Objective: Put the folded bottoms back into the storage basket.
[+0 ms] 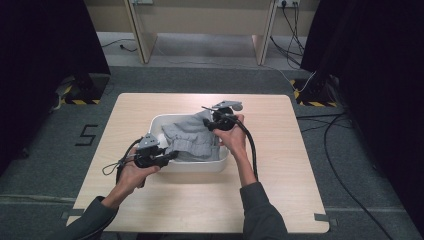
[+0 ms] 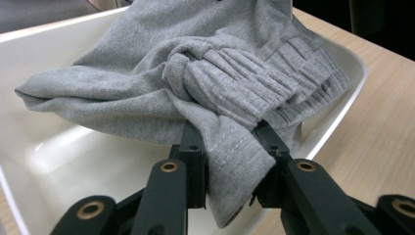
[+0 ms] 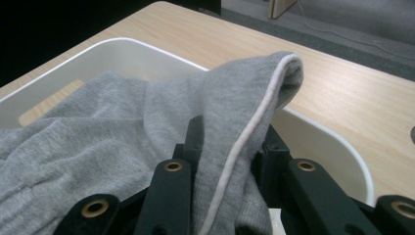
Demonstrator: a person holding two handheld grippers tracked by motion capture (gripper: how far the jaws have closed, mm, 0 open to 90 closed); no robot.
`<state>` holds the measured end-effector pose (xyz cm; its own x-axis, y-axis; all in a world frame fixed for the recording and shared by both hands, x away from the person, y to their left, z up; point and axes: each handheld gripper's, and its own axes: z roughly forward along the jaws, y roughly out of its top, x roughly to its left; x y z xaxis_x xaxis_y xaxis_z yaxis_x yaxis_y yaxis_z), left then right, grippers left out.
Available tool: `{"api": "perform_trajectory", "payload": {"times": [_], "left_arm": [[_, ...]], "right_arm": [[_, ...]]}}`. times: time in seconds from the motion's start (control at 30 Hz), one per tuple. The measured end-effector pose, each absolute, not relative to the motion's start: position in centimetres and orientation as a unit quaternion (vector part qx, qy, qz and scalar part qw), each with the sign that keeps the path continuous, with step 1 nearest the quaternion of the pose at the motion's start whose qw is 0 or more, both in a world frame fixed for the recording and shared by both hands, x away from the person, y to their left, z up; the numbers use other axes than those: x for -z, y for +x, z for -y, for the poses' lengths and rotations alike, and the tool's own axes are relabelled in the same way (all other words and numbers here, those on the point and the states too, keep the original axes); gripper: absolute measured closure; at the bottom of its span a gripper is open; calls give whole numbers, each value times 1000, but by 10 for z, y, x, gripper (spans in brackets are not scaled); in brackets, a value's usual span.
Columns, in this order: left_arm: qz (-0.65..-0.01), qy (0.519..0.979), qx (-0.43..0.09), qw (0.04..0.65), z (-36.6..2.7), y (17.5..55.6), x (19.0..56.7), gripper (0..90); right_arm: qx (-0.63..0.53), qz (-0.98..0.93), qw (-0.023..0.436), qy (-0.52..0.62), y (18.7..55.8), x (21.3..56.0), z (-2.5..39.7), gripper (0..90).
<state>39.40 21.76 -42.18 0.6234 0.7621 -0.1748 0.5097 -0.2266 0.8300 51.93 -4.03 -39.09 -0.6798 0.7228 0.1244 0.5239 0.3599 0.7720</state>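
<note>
A grey knit garment with a ribbed band lies bunched in a white plastic tub at the middle of the wooden table. My left gripper is at the tub's near left corner, shut on the garment's ribbed hem. My right gripper is over the tub's far right side, shut on a fold of the garment with a white seam edge, and holds that part raised. The tub's white wall and rim show beneath the cloth.
The tub stands near the table's centre, with bare wood on every side. Black cables trail from both grippers. Dark curtains stand at both sides, with wooden furniture legs and floor cables beyond the table.
</note>
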Motion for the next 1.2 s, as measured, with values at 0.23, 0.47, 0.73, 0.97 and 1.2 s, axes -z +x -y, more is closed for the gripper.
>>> {"api": "perform_trajectory", "payload": {"times": [0.23, 0.47, 0.73, 0.97, 1.2], "left_arm": [[-422, 770, -134, 459, -224, 396, 426, 706], [-427, 773, -128, 452, -226, 397, 432, 698], [-430, 774, -122, 447, -227, 398, 437, 683], [-433, 774, -126, 444, -229, 398, 437, 670], [-431, 776, -132, 442, -230, 396, 434, 645]], "right_arm": [[-402, -823, 109, 386, 522, 399, 35, 730], [-375, -835, 109, 388, 524, 407, 29, 727], [-347, -848, 104, 386, 527, 414, 28, 708], [-330, -858, 102, 381, 529, 420, 27, 678], [-324, -857, 92, 389, 529, 422, 28, 609]]}}
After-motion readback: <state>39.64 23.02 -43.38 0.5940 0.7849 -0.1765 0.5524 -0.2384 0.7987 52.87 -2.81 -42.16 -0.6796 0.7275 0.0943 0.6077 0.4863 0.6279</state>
